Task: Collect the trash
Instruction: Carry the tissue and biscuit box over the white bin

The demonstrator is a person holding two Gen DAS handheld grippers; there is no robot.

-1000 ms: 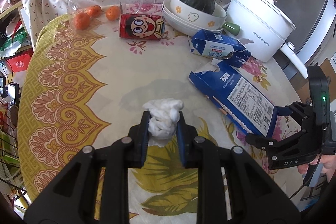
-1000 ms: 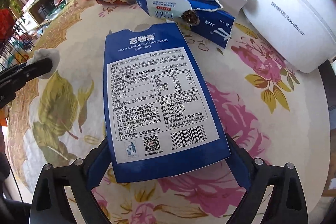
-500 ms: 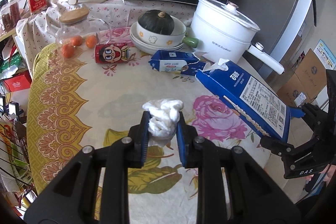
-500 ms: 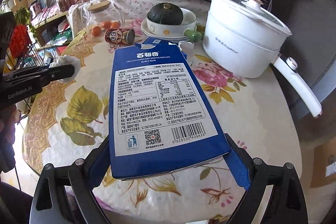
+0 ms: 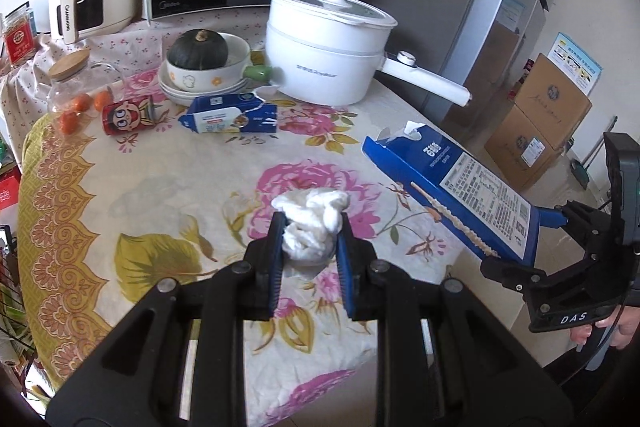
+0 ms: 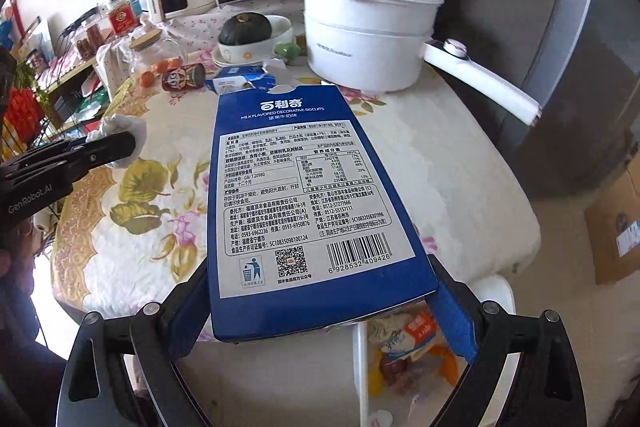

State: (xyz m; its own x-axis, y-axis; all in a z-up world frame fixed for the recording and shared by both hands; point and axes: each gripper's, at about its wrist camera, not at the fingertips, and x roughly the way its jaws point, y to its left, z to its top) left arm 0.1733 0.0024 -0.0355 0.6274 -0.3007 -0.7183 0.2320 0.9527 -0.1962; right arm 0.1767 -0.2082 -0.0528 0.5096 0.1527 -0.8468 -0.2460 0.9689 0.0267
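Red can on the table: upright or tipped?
Tipped. The red can lies on its side on the tablecloth, its cartoon face sideways, beside the glass jar; the right wrist view shows its end facing the camera.

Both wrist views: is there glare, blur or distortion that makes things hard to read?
Left wrist view: strong fisheye bending, dark corners, sharp crumpled tissue. Right wrist view: the window side is washed out at upper left, yet the blue biscuit box print reads clearly; the trash bin beneath is softer.

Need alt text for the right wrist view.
The right gripper grips a blue biscuit box above the floral table's edge, over a white bin holding wrappers. At left, the left gripper clamps a crumpled tissue.
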